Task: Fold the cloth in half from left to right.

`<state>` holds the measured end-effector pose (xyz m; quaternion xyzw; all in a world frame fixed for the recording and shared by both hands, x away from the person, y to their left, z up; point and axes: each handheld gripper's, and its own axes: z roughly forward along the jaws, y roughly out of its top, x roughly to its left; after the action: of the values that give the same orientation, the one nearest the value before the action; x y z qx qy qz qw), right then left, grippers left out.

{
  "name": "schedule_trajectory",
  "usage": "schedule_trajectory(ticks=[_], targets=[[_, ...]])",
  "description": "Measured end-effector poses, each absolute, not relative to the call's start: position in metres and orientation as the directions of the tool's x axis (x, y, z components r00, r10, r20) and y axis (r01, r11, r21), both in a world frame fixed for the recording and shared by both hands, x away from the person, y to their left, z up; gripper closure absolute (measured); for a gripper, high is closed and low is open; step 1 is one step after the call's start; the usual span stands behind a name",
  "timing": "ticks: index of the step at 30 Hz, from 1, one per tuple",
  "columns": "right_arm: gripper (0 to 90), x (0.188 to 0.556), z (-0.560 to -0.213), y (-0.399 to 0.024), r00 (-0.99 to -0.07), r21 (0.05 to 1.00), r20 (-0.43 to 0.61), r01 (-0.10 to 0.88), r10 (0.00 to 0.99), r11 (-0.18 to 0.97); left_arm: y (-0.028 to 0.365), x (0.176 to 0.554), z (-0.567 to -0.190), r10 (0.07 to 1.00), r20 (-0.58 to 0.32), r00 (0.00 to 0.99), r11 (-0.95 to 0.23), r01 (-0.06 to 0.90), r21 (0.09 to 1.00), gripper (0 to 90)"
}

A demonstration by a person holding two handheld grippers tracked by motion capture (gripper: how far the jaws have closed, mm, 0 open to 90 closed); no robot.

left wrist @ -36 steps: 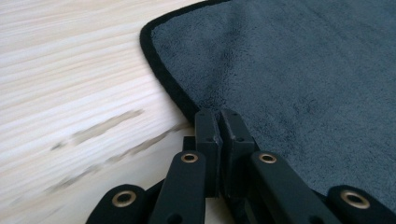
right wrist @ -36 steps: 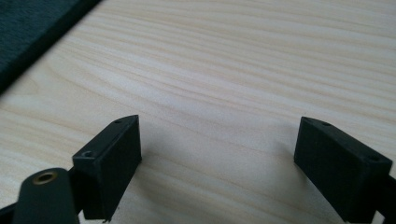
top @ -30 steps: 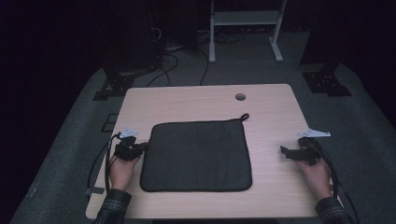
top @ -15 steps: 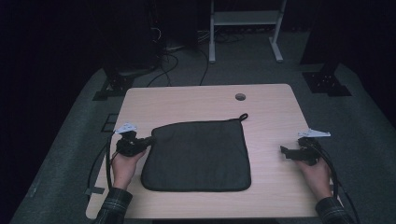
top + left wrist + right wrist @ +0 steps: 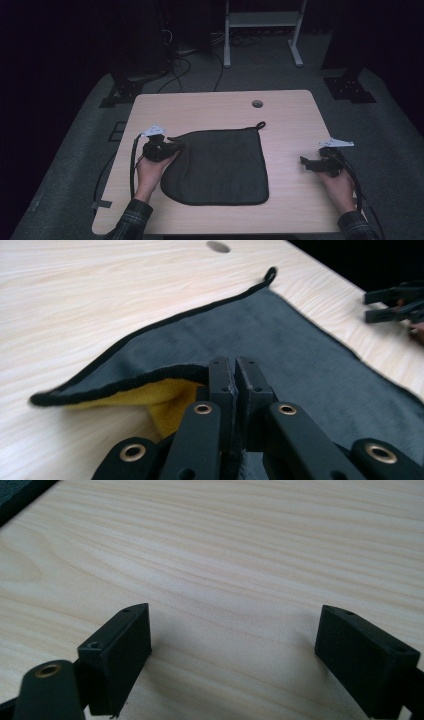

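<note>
On table (image 5: 210,107): cloth (image 5: 220,165) (corner pinched)

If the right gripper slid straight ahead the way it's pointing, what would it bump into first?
Probably the dark cloth. The right gripper has its jaws open and points left across the bare wooden table toward the cloth's right edge, with nothing in between as far as the high view shows.

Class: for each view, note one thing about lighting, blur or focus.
High view: table lit, room beyond nearly black. Left gripper view: cloth edge at far left smeared, jaws soft. Right gripper view: even light, wood grain sharp, faint shadows under the jaws.
</note>
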<state>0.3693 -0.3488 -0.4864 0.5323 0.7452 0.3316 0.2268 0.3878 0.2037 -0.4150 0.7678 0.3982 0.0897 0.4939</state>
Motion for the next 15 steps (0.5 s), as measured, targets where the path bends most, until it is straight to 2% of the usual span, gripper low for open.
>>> schedule_trajectory(ticks=[15], targets=[[13.9, 0.369, -0.486, -0.349, -0.332, 0.736, 0.016, 0.643, 0.943, 0.214, 0.143, 0.400, -0.412, 0.599, -0.260, 0.757, -0.262, 0.492, 0.830, 86.8]])
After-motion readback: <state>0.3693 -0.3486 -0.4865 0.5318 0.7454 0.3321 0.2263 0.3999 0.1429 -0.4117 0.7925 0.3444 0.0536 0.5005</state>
